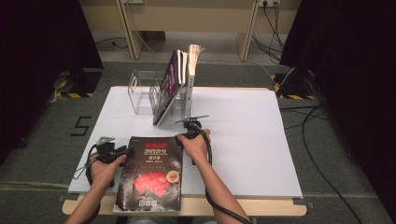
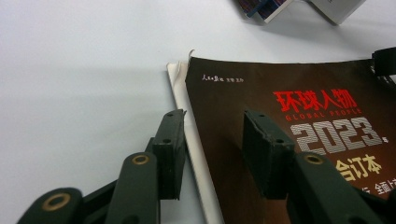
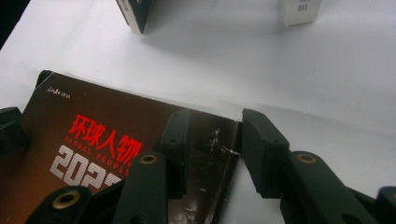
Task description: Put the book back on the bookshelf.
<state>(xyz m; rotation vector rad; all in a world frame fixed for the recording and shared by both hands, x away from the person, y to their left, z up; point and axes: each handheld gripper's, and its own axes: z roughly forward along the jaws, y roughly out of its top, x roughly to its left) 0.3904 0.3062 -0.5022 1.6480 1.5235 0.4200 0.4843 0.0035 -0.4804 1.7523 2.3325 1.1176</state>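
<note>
The left gripper straddles the book's left edge, jaws apart, not pressing. The right gripper straddles its right edge, jaws likewise apart. The book lies flat at the table's near edge; beyond it stands a rack with upright books.

Probably a lab recording booth: black curtains flank a white-covered table, hazard-taped stand feet sit on grey carpet, cables trail, a taped floor numeral.
</note>
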